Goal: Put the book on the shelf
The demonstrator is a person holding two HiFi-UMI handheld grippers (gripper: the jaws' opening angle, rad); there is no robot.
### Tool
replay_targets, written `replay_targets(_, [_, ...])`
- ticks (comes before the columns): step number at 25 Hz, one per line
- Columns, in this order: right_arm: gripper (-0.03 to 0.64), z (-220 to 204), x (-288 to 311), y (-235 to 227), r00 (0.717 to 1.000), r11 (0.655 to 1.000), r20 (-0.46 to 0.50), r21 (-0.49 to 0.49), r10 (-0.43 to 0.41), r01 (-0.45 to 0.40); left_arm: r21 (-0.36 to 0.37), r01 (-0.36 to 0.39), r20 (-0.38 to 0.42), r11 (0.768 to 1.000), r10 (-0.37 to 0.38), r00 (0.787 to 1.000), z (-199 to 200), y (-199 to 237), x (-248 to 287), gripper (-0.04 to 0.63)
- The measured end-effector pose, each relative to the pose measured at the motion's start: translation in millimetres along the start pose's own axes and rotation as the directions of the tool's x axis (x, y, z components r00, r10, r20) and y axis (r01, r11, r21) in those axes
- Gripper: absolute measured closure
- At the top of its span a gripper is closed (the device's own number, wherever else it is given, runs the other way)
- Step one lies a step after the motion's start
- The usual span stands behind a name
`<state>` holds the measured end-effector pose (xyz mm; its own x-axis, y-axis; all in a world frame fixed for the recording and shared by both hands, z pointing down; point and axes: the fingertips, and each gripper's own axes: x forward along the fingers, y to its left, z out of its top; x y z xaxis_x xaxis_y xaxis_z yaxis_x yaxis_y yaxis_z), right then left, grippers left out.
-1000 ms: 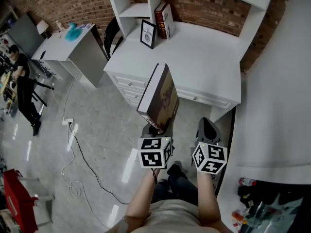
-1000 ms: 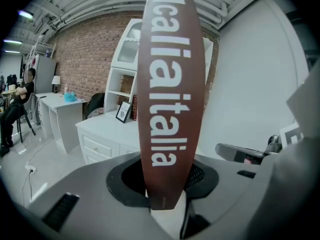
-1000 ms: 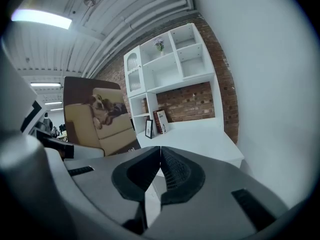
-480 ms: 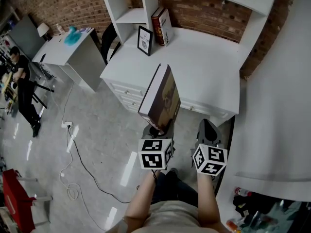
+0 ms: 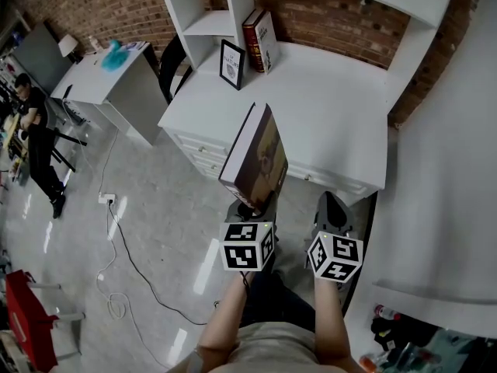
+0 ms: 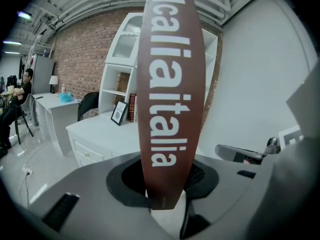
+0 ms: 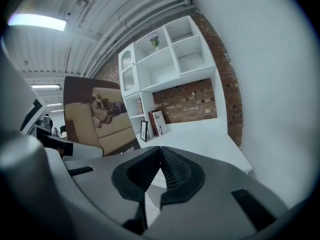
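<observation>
Gripping the brown book (image 5: 256, 158) by its bottom edge with the left gripper (image 5: 250, 210), jaws squeezed onto both covers (white letters on the spine, an animal on a sofa on the front). Standing tall, up in the air, on the near side of the white desk (image 5: 326, 107). Nothing in the right gripper (image 5: 332, 208) just to the right, jaws pinched together. Far off at the back left of the desk: the shelf (image 5: 210, 23), two leaning books (image 5: 260, 41) and a small picture frame (image 5: 231, 63).

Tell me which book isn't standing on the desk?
The big brown book, held upright in the left gripper. The other books stand on the white desk by the picture frame.
</observation>
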<state>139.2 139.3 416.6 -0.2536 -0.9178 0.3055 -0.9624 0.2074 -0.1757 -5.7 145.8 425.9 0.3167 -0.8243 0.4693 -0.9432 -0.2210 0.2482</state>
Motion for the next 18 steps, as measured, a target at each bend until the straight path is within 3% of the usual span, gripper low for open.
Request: replay_targets(18, [0.6,37,103,-6,0.999,0.999,0.003,-0.013,-0.048,0.048,0.019,0.06,-0.013,0.998,-0.06,0.998,59,36,91,0.448])
